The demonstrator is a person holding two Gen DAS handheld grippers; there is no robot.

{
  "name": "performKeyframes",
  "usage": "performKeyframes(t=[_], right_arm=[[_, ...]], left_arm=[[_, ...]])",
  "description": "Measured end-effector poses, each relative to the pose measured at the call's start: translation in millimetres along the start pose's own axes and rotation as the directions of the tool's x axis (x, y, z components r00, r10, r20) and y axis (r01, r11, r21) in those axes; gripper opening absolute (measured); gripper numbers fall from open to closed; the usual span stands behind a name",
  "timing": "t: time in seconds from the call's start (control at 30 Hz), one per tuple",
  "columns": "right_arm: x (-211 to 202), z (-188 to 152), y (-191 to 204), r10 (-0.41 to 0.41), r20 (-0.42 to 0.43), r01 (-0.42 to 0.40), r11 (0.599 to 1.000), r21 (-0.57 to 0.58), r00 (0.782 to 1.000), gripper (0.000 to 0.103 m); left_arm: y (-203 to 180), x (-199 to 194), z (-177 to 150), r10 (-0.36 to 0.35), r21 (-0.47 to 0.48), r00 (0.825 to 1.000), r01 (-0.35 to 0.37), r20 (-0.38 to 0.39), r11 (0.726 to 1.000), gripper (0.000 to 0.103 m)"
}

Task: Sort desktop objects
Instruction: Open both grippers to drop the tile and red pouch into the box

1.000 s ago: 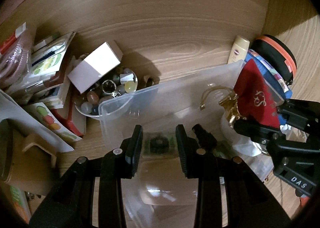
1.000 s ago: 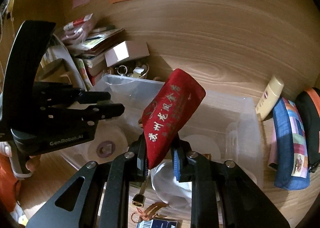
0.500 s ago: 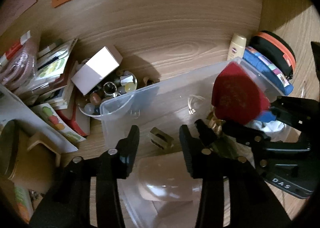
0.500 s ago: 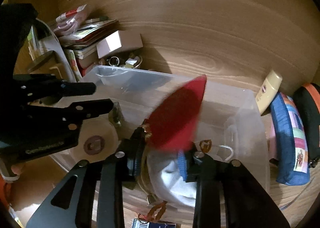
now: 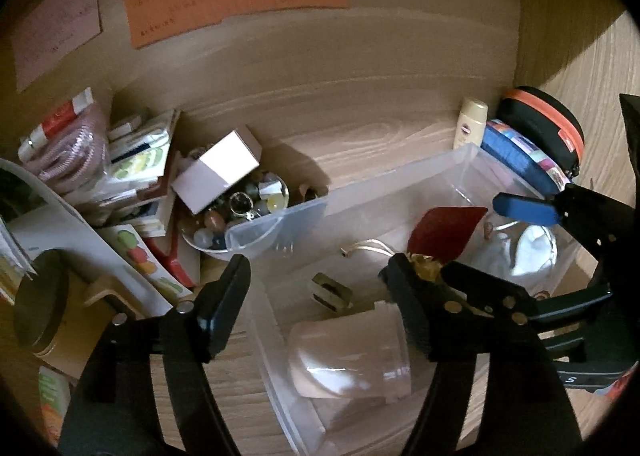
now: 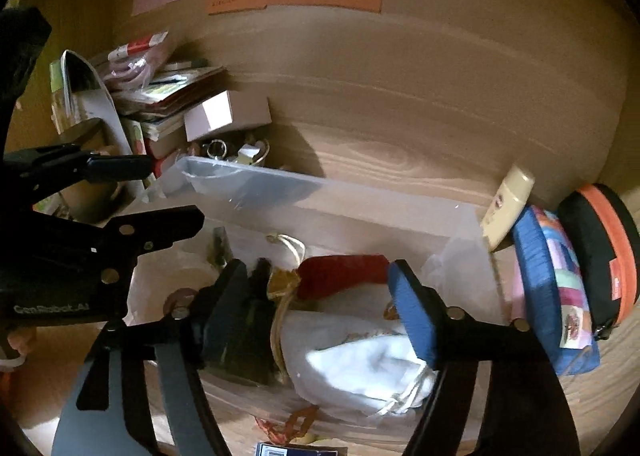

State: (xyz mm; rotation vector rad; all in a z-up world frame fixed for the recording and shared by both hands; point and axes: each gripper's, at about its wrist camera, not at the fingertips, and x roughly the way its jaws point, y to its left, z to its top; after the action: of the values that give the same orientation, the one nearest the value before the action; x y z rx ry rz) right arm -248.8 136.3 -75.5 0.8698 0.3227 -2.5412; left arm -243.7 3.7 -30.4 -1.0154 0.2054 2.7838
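A clear plastic bin (image 5: 400,184) (image 6: 360,200) stands on the wooden desk. A red pouch with gold cord (image 6: 340,274) (image 5: 444,232) lies inside it, free of any finger. A white cloth pouch (image 6: 360,364), a translucent cup (image 5: 348,356) and a small clip (image 5: 330,292) also lie in the bin. My right gripper (image 6: 320,304) is open just above the red pouch. My left gripper (image 5: 320,288) is open and empty over the bin's left part.
A bowl of beads (image 5: 240,212) with a white box (image 5: 218,172) on it sits left of the bin, beside stacked booklets (image 5: 140,160). A cream tube (image 6: 508,208), a blue patchwork case (image 6: 556,288) and a black-orange case (image 6: 604,248) stand at the right.
My right gripper lowered the red pouch into the bin and opened, letting it go. My left gripper opened wider and drew back a little.
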Motion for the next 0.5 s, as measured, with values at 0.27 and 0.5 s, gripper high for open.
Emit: performKeyframes(t=[0.27,0.5], right_arm=[[-12.2,6.2,-2.7,-0.058,0.035,0.059,0.998,-0.026,0.998,0.083],[-42.0,21.2,-21.4,-0.067,0.086,0.063,0.997,0.054,0.994,0.096]], left_arm=[[4.1,-1.5,2.1,-0.005,-0.023,1.000,0.004,-0.012,1.000,0.075],[16.8,-27.1,3.6,0.002,-0.081,1.000,-0.001,0.021,0.997,0.093]])
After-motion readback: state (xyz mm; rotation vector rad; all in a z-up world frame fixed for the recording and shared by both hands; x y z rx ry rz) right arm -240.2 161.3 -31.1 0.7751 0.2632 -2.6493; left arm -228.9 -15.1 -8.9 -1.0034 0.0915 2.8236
